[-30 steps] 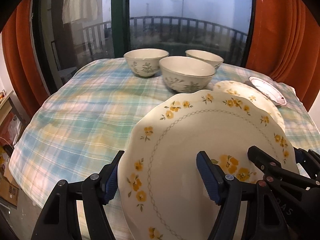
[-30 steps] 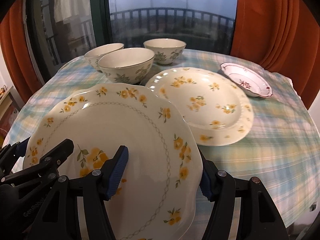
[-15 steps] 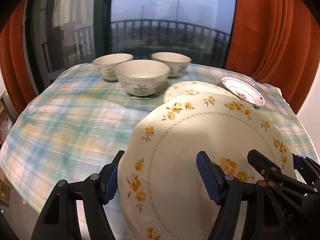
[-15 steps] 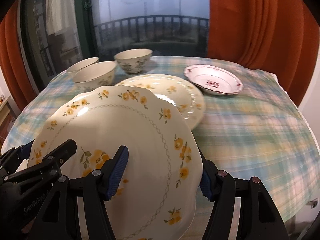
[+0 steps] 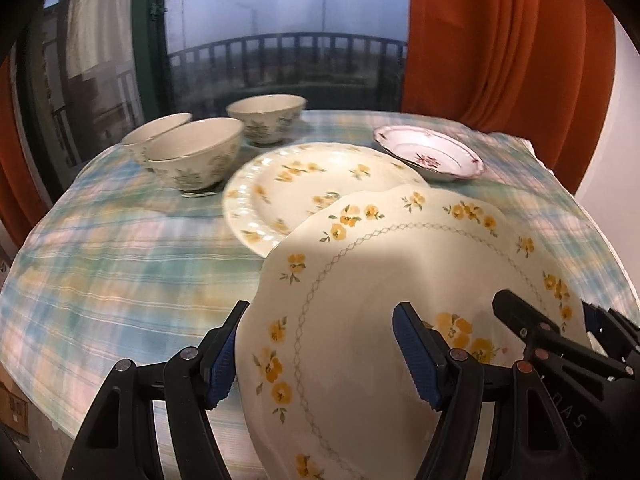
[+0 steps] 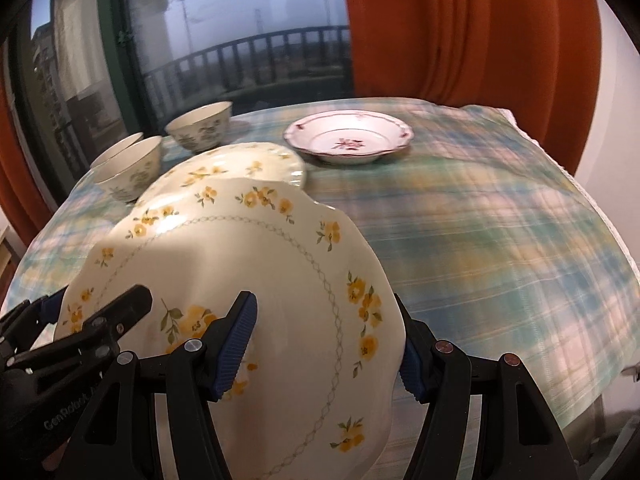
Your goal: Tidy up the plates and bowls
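Left wrist: plate (image 5: 380, 320) between both tongs (image 5: 320, 356).

Cream plate (image 5: 400, 280) with yellow flowers, plaid tablecloth (image 5: 120, 260)

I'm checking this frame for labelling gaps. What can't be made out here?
- Second yellow-flowered plate: near part hidden by the held plate, right wrist view.
- Rearmost bowl: mostly behind the front bowl, left wrist view.
- Tablecloth pattern: motion-blurred.
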